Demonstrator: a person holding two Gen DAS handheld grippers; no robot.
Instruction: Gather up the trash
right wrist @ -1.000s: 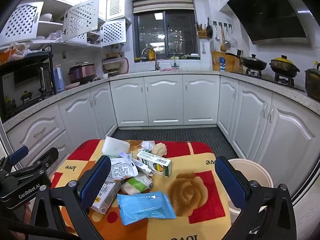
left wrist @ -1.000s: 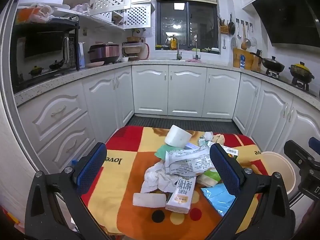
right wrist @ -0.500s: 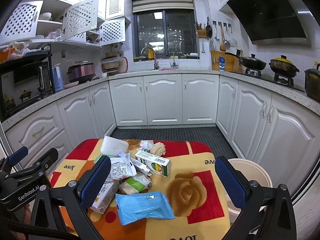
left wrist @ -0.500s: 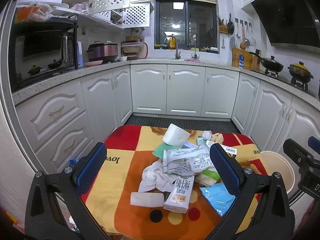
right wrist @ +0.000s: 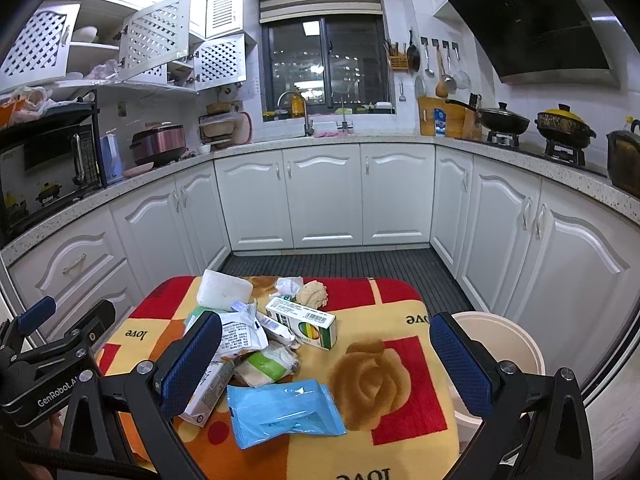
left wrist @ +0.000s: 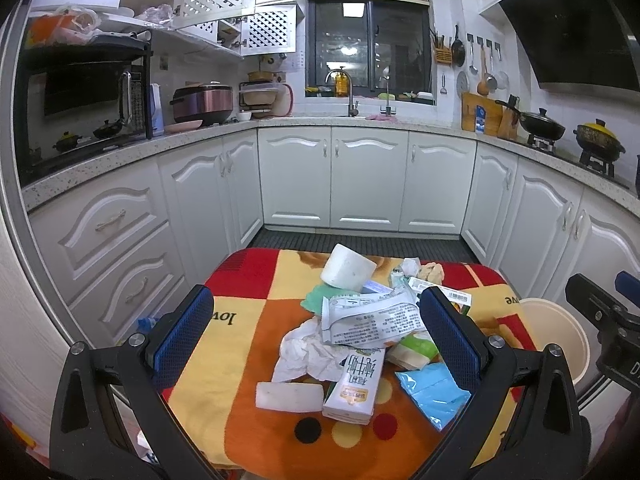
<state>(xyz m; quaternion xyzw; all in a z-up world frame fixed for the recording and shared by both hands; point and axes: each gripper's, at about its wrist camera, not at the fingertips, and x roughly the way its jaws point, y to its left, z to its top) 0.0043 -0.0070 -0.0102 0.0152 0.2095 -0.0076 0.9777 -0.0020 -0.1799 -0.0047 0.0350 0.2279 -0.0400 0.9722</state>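
Note:
A heap of trash lies on the small table with the colourful cloth [left wrist: 240, 312] [right wrist: 400, 308]: a white cup on its side [left wrist: 347, 268] [right wrist: 224, 291], a printed white wrapper [left wrist: 370, 320] [right wrist: 240, 334], crumpled tissue [left wrist: 306, 354], a drink carton [left wrist: 354, 384], a blue packet [left wrist: 432, 392] [right wrist: 282, 410], a green-and-white box [right wrist: 302, 322] and a white block [left wrist: 290, 396]. My left gripper [left wrist: 316, 328] hangs open over the heap, holding nothing. My right gripper [right wrist: 326, 360] is open too, above the blue packet. A cream bin [left wrist: 556, 332] [right wrist: 502, 340] stands at the table's right side.
White kitchen cabinets [right wrist: 324, 196] run round three walls, with a dark ribbed floor mat [right wrist: 340, 262] between them and the table. The other gripper's black body shows at the right edge of the left wrist view [left wrist: 604, 320] and the left edge of the right wrist view [right wrist: 48, 364].
Both views have shifted only slightly; the trash heap sits a little lower and closer in the frames. Both grippers stay open and nothing on the table has moved.

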